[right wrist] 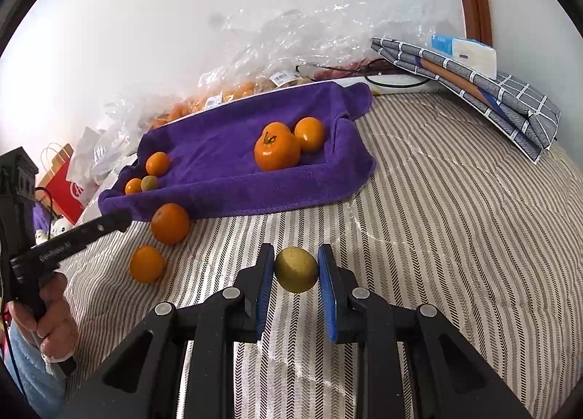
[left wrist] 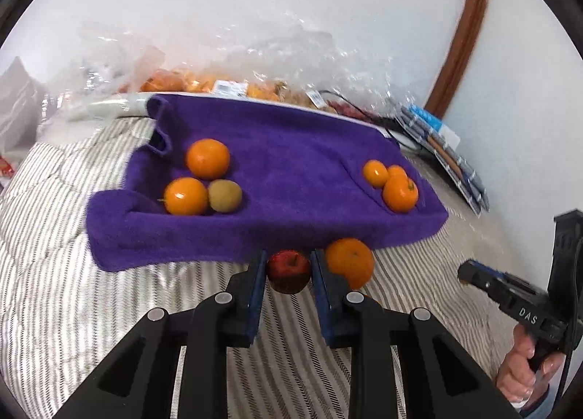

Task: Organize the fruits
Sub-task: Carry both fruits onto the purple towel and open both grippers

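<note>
Left wrist, left claw (left wrist: pixel 288 269) angled down, clamping apple (left wrist: pixel 288 271)

Matte black handheld grippers with blue pads

Both rigs look the same: the left gripper (left wrist: pixel 288 269) and right gripper (right wrist: pixel 296 269) have angular black plastic linkage arms with triangular cutouts and round silver pivot screws, and each finger carries a flat blue pad. Seen from the side, the other unit is a long black bar on a pistol-style handle with pale lettering along it, plus a boxy black block at the back and a thin dark cable. The person's hand (right wrist: pixel 51 317) comes out of a light blue fuzzy sleeve (right wrist: pixel 25 357).
</note>
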A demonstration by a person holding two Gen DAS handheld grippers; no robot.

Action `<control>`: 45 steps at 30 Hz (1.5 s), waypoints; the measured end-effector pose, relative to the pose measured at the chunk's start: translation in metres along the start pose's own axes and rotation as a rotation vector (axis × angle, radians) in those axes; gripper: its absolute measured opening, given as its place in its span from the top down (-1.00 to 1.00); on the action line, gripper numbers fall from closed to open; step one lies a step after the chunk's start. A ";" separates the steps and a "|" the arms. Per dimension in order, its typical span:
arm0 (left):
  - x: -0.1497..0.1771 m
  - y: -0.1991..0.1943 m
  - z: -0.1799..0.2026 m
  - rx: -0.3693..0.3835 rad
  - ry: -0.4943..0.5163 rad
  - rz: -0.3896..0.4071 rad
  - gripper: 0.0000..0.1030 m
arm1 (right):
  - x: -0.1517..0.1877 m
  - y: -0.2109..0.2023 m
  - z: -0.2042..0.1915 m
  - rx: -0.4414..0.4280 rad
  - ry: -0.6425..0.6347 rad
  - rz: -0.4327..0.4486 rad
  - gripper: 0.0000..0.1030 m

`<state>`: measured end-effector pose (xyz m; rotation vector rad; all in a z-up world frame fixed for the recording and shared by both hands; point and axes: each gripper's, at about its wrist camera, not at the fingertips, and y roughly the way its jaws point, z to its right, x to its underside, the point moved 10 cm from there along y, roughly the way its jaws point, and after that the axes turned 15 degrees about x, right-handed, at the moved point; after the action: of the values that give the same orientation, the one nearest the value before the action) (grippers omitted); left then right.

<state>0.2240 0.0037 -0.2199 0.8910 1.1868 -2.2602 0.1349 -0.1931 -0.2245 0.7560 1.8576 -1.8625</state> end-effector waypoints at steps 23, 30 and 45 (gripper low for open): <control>-0.120 -0.041 -0.034 -0.059 -0.036 0.119 0.54 | -0.154 -0.012 -0.036 -0.019 -0.050 0.160 0.52; -0.153 -0.006 -0.051 -0.064 -0.049 0.114 0.54 | -0.179 0.033 -0.038 -0.008 -0.038 0.124 0.52; -0.141 0.070 -0.106 -0.082 -0.125 -0.005 0.54 | -0.147 0.139 -0.034 0.018 -0.050 -0.072 0.52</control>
<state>0.4024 0.0655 -0.2039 0.7055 1.2166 -2.2194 0.3391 -0.1775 -0.2396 0.6503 1.8620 -1.9266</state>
